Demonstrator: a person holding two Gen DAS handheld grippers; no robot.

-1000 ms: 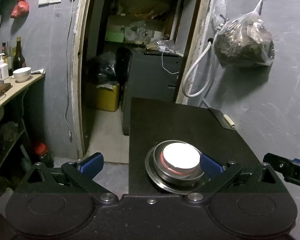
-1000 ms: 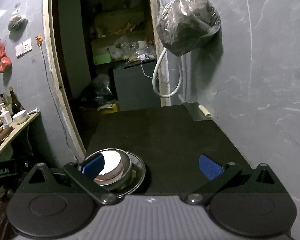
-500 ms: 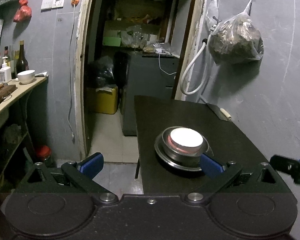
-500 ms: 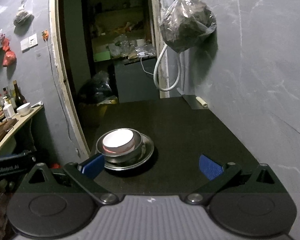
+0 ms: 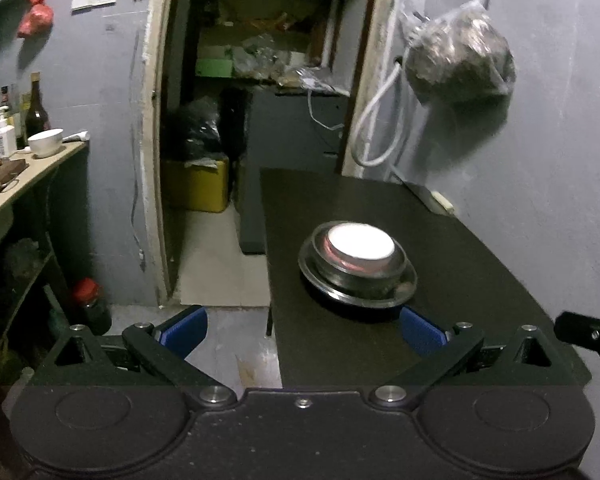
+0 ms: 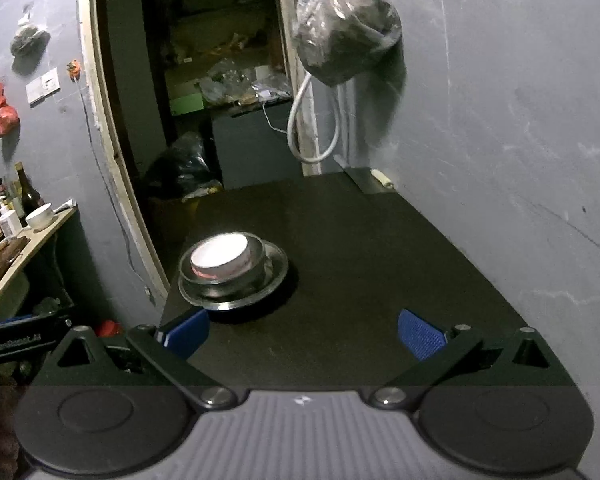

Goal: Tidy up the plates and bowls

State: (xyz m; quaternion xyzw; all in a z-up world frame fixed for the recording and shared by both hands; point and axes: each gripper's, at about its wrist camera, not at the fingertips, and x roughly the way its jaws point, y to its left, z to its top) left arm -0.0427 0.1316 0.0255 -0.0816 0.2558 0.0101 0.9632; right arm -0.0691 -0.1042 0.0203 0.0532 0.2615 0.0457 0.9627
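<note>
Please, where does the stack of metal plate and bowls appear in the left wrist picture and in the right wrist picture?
Left wrist: the stack is right of centre on the black table, ahead of the open left gripper.
Right wrist: the stack is left of centre, near the table's left edge, ahead of the open right gripper.
Shared landmark: the hanging plastic bag on the grey wall.

One stack on the black desk [image 5: 440, 240]: one steel plate [image 5: 396, 294], one steel bowl [image 5: 360, 278], one white-and-red bowl [image 5: 360, 243] inside.
</note>
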